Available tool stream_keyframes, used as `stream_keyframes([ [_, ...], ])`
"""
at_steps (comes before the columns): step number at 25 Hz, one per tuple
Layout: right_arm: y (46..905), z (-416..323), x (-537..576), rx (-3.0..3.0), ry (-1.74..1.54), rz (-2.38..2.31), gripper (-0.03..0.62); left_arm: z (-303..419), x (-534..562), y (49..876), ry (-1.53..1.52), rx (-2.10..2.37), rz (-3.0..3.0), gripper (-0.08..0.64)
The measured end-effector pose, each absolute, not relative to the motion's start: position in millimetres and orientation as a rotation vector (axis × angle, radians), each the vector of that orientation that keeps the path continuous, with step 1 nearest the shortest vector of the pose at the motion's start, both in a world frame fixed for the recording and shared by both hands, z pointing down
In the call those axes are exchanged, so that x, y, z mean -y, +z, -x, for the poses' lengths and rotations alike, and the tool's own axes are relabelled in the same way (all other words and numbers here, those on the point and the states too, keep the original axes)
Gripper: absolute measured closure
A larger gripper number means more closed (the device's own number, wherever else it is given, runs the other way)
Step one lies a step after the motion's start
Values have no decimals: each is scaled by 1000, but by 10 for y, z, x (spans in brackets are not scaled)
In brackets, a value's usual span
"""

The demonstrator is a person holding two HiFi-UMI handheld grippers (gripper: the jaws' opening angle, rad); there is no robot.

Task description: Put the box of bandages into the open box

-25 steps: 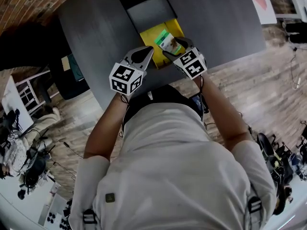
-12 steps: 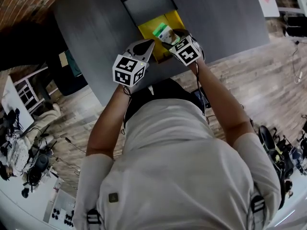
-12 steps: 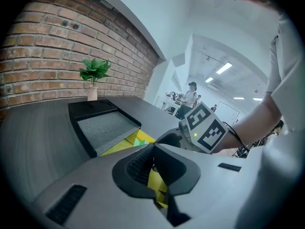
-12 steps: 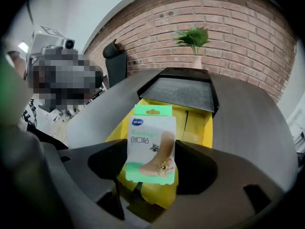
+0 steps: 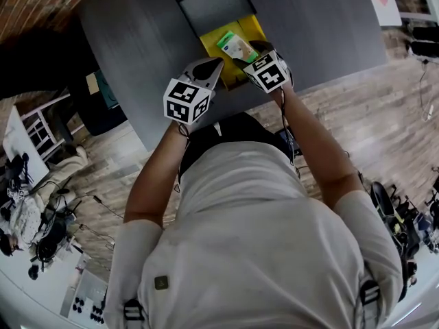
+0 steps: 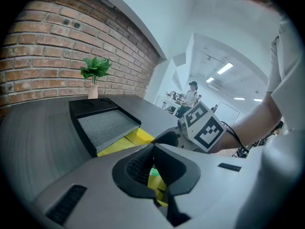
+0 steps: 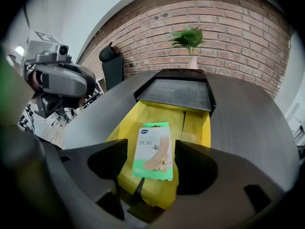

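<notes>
With our left gripper (image 6: 153, 168) closed empty and our right gripper (image 7: 151, 160) spread either side of the box of bandages (image 7: 153, 151) in the open box (image 7: 143, 112), we could drag it out by retreating carelessly.

I saw the box of bandages (image 7: 153, 151), flat and white with green borders and a cartoon plaster strip on its face, lying face up on the yellow floor of the open box (image 7: 155, 109). The open box sat by the near edge of the table (image 5: 137, 60), its dark lid (image 7: 176, 93) folded back flat toward the far side.
</notes>
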State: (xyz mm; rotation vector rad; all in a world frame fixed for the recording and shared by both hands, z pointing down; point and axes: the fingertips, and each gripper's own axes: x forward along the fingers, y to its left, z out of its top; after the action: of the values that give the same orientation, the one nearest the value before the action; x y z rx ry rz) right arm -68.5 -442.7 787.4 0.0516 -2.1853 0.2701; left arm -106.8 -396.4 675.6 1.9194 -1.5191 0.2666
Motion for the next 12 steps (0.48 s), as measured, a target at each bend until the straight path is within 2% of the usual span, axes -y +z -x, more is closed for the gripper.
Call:
stream_keyframes([
  [9, 7492, 680, 4378, 2275, 257, -89, 284, 1048, 3894, 6629, 277, 1519, -1952, 543],
  [10, 7427, 682, 4355, 2289, 265, -86, 294, 1050, 3878, 6589, 274, 1520, -1960, 543],
  [12, 7299, 665, 4323, 2312, 271, -93, 359, 1079, 3840, 6500, 263, 1525, -1972, 543],
])
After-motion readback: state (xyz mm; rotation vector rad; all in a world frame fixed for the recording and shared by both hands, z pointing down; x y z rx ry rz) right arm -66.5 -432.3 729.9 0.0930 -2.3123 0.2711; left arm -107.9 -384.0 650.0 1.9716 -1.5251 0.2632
